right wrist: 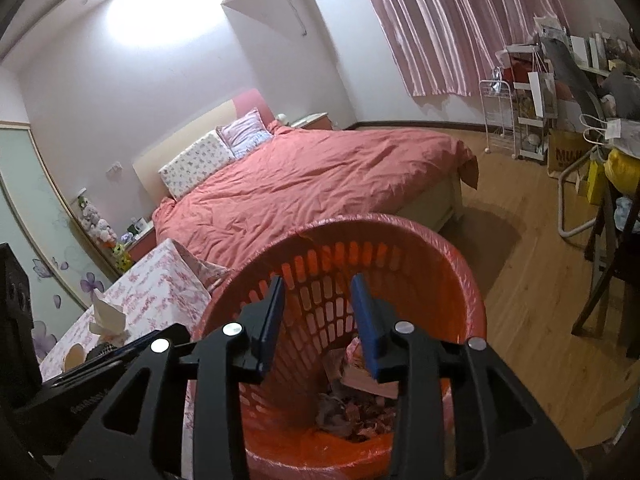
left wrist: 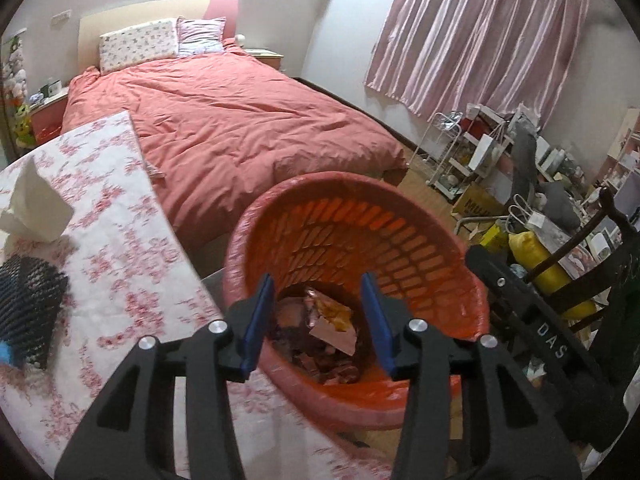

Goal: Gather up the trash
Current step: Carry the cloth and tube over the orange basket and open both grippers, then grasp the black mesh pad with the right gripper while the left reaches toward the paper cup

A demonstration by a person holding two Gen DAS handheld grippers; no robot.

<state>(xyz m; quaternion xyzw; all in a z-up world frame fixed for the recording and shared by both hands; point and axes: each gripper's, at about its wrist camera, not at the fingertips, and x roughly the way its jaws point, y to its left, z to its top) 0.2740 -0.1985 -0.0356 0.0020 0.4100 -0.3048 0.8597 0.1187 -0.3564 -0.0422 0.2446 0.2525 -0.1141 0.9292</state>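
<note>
An orange slotted trash basket (left wrist: 400, 240) lined with a thin plastic bag stands on the floor beside the table. Crumpled wrappers and paper trash (left wrist: 332, 328) lie at its bottom. My left gripper (left wrist: 318, 320) is open and empty, hovering above the basket's mouth. In the right wrist view the same basket (right wrist: 440, 280) sits right below, with trash (right wrist: 360, 412) inside. My right gripper (right wrist: 318, 320) is open and empty over the basket. The right gripper's black body (left wrist: 540, 320) shows at the basket's right in the left wrist view.
A table with a floral cloth (left wrist: 120, 260) stands left of the basket, bearing a white tissue (left wrist: 32, 208) and a black mesh object (left wrist: 28, 300). A bed with a pink duvet (left wrist: 240, 120) lies behind. Cluttered racks and a yellow bag (left wrist: 536, 256) stand at the right.
</note>
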